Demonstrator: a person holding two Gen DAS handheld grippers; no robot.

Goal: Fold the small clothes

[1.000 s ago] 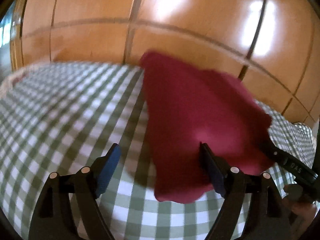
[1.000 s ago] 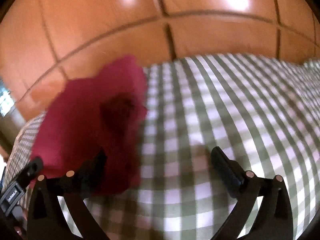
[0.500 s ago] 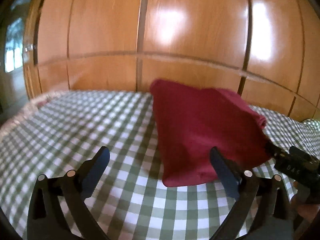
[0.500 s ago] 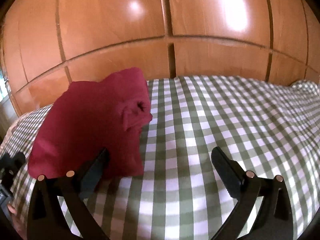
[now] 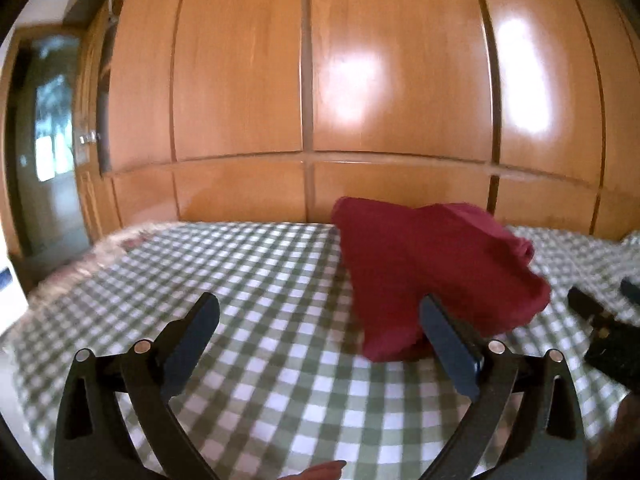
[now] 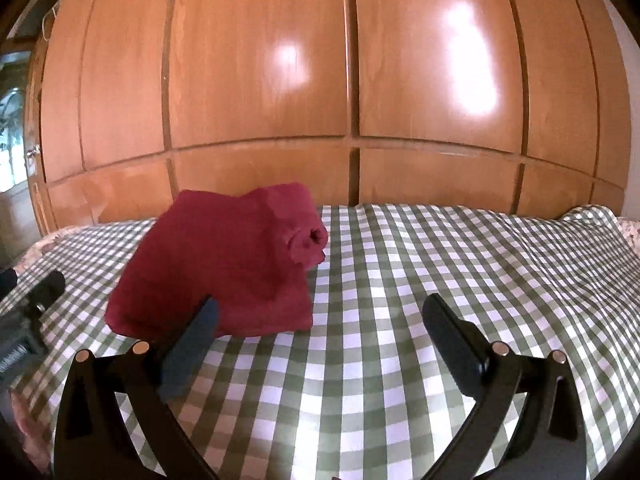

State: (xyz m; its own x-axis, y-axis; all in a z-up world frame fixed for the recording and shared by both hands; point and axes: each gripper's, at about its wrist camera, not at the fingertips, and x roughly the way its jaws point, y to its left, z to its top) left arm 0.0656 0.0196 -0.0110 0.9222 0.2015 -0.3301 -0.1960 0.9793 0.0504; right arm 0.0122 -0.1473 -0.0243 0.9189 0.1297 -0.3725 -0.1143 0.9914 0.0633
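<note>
Left wrist view: the left gripper point(image 5: 320, 316) has its jaws spread wide with nothing between them — only the checked sheet point(image 5: 256, 280) shows in the gap. Just past its right finger lies the red cloth point(image 5: 436, 264), folded into a thick pile on the bed. The finger does not touch it, as far as can be seen. At the right edge, the black tip of the right gripper point(image 5: 600, 320) pokes in, apart from the cloth.

In the right wrist view, the right gripper point(image 6: 320, 316) is wide apart too and holds nothing. The red cloth point(image 6: 224, 264) sits past its left finger, with a rolled sleeve end on top facing right. The left gripper point(image 6: 28, 312) shows at the left edge, near the cloth. Behind the bed stands a shiny wooden wardrobe point(image 6: 340, 80).
</note>
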